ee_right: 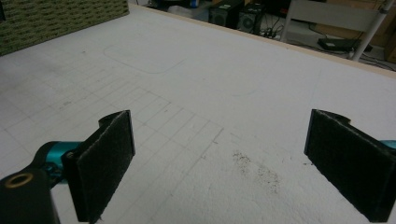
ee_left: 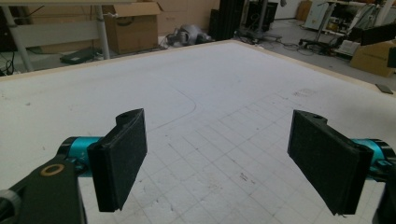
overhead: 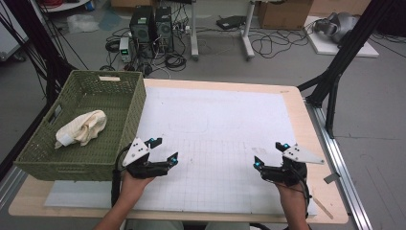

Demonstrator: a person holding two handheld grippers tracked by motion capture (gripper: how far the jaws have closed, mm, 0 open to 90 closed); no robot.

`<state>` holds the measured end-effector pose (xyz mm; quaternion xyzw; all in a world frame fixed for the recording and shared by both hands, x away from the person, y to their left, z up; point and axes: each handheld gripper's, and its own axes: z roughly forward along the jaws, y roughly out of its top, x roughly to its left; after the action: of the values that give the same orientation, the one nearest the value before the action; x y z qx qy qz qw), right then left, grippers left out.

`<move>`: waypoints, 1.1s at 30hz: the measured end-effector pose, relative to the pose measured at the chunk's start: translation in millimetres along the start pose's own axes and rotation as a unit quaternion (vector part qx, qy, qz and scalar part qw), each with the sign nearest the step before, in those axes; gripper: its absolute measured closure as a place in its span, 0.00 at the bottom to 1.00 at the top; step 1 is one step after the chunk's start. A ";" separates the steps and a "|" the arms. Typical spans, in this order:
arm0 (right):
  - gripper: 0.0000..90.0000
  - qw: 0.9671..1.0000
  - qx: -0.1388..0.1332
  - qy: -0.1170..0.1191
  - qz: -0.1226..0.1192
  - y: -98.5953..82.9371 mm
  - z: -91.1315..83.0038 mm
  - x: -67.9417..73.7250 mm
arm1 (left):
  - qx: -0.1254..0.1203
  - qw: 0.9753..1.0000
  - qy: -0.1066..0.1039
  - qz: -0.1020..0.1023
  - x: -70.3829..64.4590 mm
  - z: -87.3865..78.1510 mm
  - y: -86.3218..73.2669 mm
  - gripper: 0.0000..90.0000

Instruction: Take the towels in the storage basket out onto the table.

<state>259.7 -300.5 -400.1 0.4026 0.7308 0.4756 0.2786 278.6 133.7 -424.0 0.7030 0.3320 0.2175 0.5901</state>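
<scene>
Grippers both wide open and empty, left gripper (overhead: 163,149) and right gripper (overhead: 271,154) low over the desk (overhead: 225,120), cloth (overhead: 81,128) bunched in the basket (overhead: 135,103), so probably between steps, next likely reaching left for it.

Woven green basket (overhead: 125,115), matt white sheet (overhead: 225,124)

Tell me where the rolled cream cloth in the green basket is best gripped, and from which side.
Probably from above, across the thick rounded end of the cream cloth. It lies low inside the green basket, whose tall woven walls block a sideways approach. The left hand-held gripper is nearest, jaws open and empty, just outside the basket's right wall; it would need lifting over the rim.
</scene>
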 end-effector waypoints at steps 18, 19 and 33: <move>0.09 1.000 0.001 0.015 0.014 -1.0 -2.5 -1.4 | -0.006 1.000 -0.005 0.008 -3.0 -0.4 6.7 0.22; 0.09 1.000 -0.001 0.015 0.011 -0.2 -2.7 0.1 | -0.008 1.000 -0.003 0.006 -2.6 -0.8 7.2 0.22; 0.09 1.000 0.010 0.017 -0.003 0.7 3.4 4.6 | -0.022 1.000 -0.006 0.005 -6.3 -7.6 19.3 0.22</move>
<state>260.2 -294.8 -400.9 0.3951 0.7414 0.4742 0.2634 273.0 132.8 -403.1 0.6930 0.3203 0.2236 0.6060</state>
